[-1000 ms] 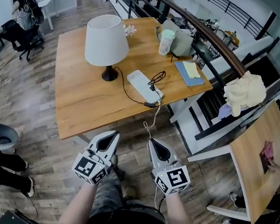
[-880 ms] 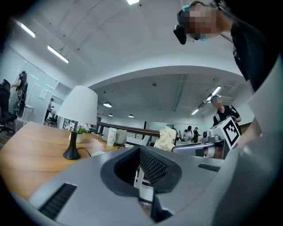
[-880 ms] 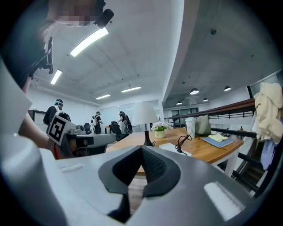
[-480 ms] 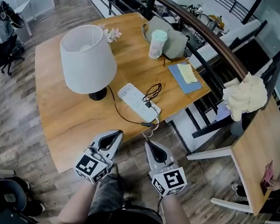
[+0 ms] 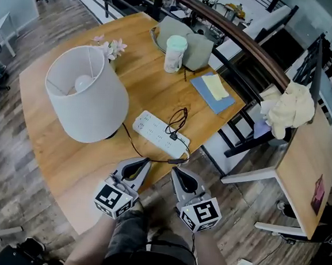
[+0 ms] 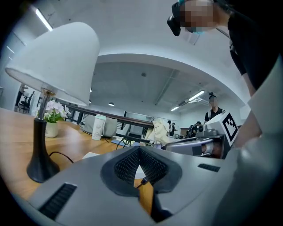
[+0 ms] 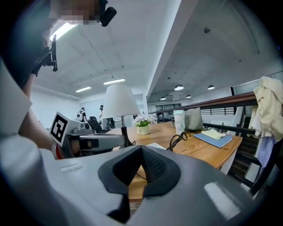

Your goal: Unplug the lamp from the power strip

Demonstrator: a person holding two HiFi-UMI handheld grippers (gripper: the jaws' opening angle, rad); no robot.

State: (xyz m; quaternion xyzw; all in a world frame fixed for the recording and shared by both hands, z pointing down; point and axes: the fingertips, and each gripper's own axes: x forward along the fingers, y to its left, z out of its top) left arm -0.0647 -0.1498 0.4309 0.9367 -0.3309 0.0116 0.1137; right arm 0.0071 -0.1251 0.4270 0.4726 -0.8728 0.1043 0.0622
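Both claws are pressed together and hold nothing: the left gripper [image 5: 142, 163] and right gripper [image 5: 177, 171] hover side by side at the near edge of the table [image 5: 65, 166]. The plug [image 5: 174, 138] sits in the strip [image 5: 153, 132], just beyond them.

Likely risks: the strip is a flat, oblong slab of smooth white plastic lying loose on slick wood. Pulling the plug without pinning the strip would probably drag it along. Gripping the thin black cord [image 5: 131, 144] instead of the small plug could strain it or tug the lamp [image 5: 85, 96]. With its wide white cone shade on a slim black stem and small round base, the lamp looks top-heavy.
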